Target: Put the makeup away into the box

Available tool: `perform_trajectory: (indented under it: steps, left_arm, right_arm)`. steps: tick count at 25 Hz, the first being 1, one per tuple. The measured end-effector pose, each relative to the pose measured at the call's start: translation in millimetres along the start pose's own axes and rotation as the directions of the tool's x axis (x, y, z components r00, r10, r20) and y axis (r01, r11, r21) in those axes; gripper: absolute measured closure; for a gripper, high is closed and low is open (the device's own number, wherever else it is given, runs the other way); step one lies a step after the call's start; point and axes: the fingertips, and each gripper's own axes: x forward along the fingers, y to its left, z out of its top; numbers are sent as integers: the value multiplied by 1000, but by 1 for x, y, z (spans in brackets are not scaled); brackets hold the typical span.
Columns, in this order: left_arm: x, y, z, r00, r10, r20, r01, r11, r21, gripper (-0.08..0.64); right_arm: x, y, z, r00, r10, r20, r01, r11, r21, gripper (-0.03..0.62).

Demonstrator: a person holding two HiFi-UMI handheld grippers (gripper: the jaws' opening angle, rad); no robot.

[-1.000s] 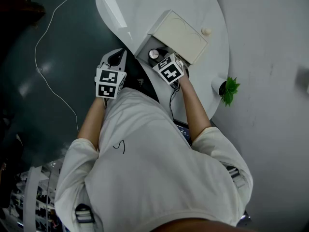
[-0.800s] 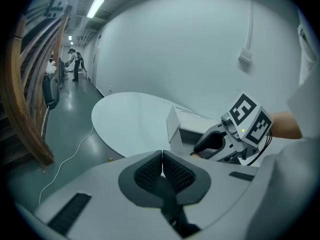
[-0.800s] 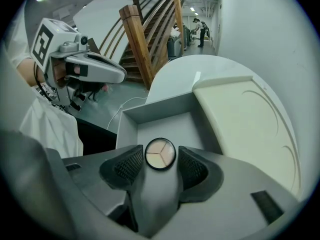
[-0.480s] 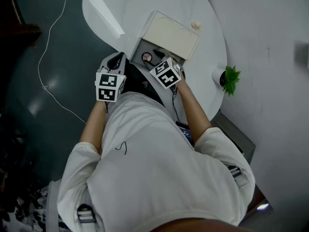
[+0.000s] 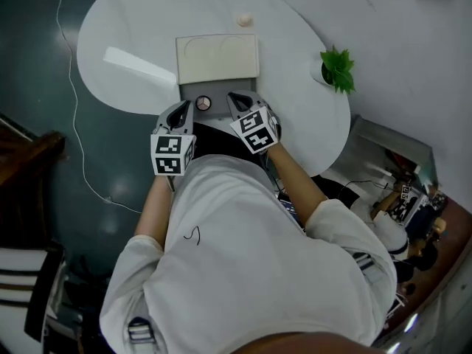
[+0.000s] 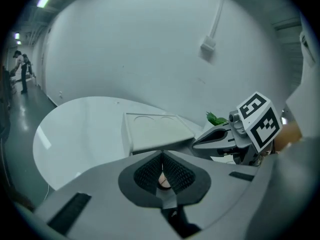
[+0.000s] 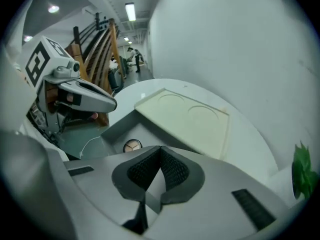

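A box with a cream lid point(image 5: 217, 57) stands on the round white table point(image 5: 133, 28); its grey tray point(image 5: 221, 94) sticks out toward me. A round compact point(image 5: 203, 103) point(image 7: 132, 145) lies in that tray. My right gripper point(image 5: 236, 100) point(image 7: 161, 149) hovers at the tray's front right; its jaws have just been closing and now stand shut with nothing between them. My left gripper point(image 5: 181, 110) point(image 6: 162, 154) hangs by the tray's front left corner, jaws together. A small pinkish round shape shows in the slit behind its pads; I cannot tell whether it is held.
A small beige ball point(image 5: 244, 21) lies on the table behind the box. A green plant in a white pot point(image 5: 335, 68) stands at the table's right edge. A white cable point(image 5: 74, 109) trails over the dark floor, and a wooden chair point(image 5: 29, 161) stands at left.
The head view has swung round. Both grippers have drawn back and up from the tray. The right jaws, open over the tray before, are now shut. The compact stays in the tray.
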Motion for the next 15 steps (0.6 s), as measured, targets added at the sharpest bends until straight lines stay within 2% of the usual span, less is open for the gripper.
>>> perform_trajectory:
  steps: [3,6,8,12,15]
  left_arm:
    - [6,-13,4,999,-39,-24,40,997,63,540]
    - [7,-28,6,999,-42,-24,44,996,75,540]
    - [8,-38,9,999,-31,-14,32,997,76,540]
    - [4,-61,32,998,-8,61,3,997,76,540]
    - [-1,-81,48,993,0,115,-13,993,115,540]
  right_arm:
    - [-16,-12,-16,996,-82,33,78,991,111,595]
    - [-34,-19,-33,992,-108,72,87,962,258,595]
    - [-45,-25,-41,987,-130,98,93,943,318,595]
    - [-74,-42,-38,964,-202,174,137,935,326,595]
    - [-98,-53,-26,936,-228,267,133,934,330,595]
